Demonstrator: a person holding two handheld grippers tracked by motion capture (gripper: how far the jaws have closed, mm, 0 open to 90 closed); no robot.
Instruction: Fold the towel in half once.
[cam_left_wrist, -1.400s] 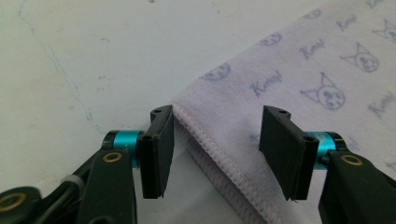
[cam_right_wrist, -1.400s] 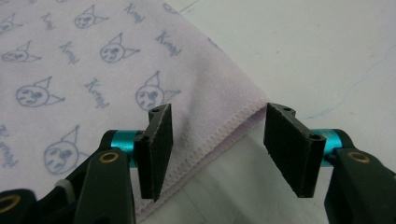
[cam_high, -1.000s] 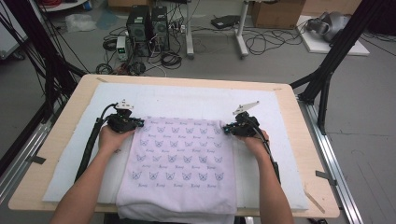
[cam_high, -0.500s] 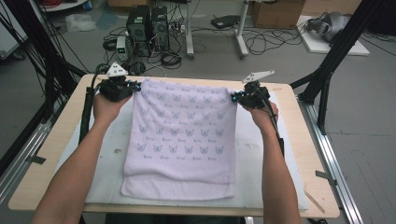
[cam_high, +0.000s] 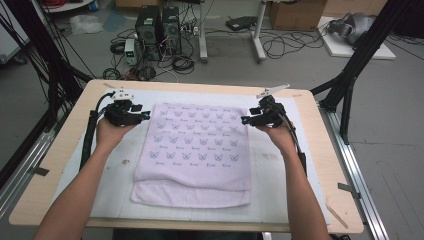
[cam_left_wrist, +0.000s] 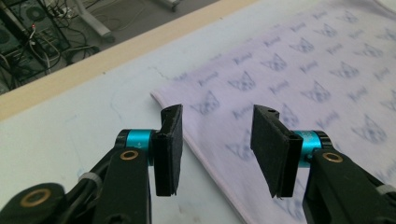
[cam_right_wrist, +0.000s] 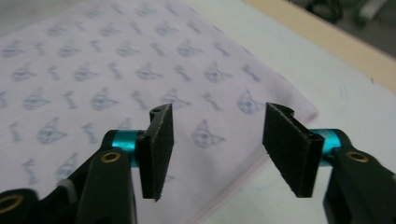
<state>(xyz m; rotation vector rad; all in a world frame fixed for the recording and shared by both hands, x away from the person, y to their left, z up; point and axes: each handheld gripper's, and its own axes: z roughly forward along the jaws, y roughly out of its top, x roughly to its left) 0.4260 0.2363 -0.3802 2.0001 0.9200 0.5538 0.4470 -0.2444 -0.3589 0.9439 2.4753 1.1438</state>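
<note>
Towel (cam_high: 195, 152) lies flat mid-table, folded, long axis 12–6. Left gripper (cam_high: 145, 115) hovers at its 10 o'clock corner, right gripper (cam_high: 245, 120) at the 2 o'clock corner. Both sets of jaws have just been opening and now stand wide with nothing between them. Cat-face print carries small writing, unreadable.

The towel's (cam_high: 195, 150) lower layer lies mostly hidden beneath the folded top layer; the worktop's (cam_high: 60, 165) near edge is cropped.
</note>
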